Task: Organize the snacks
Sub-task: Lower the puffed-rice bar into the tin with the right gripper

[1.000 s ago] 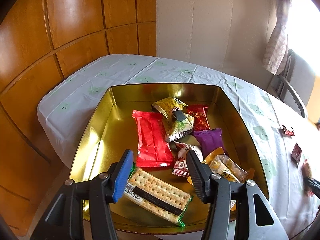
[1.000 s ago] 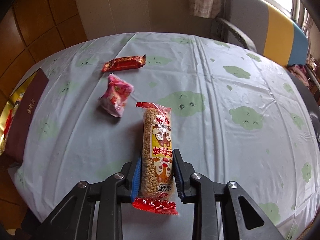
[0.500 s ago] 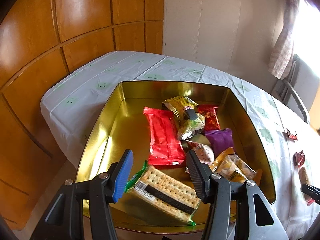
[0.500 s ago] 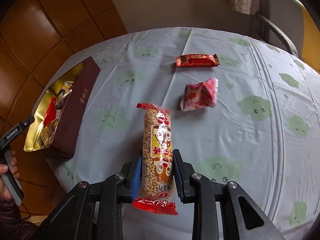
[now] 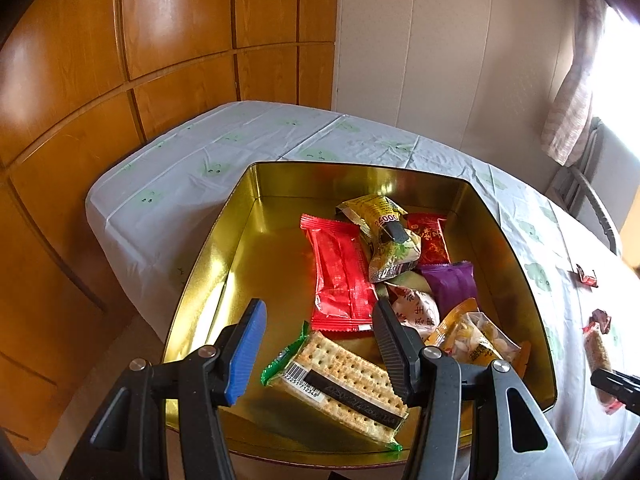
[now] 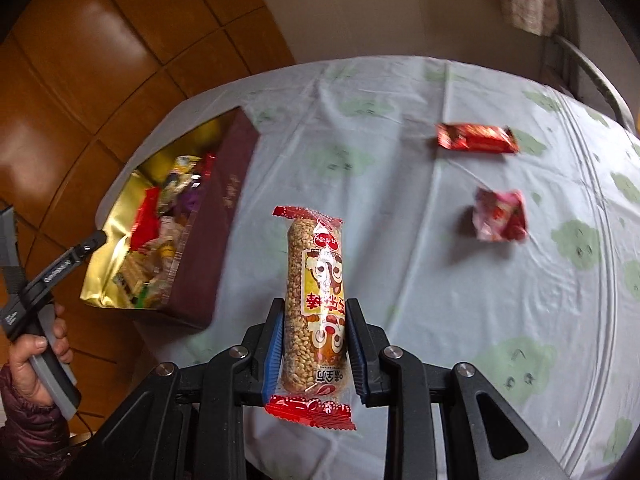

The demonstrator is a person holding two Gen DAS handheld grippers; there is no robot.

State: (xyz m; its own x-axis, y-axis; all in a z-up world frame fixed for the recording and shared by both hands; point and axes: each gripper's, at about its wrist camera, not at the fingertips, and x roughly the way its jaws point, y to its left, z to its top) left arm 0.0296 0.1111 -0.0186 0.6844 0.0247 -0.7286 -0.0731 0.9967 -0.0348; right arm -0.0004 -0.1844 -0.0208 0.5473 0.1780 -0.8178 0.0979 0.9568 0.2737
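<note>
Gold tin [image 5: 496,216] sat at the tabletop's [image 6: 400,240] left edge, holding a cracker pack [image 5: 340,380] and other wrapped snacks. Above it the left gripper [image 5: 316,344] hung with fingers spread, gripping nothing. Right of the tin, the right gripper [image 6: 314,354] pinched a grain bar [image 6: 314,300] above the tabletop. Further right lay a red bar [image 6: 476,138] and pink packet [image 6: 500,216].

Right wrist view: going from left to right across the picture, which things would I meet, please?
Person's hand on the left gripper's handle → gold tin of snacks → grain bar held in the right gripper → pink packet.
</note>
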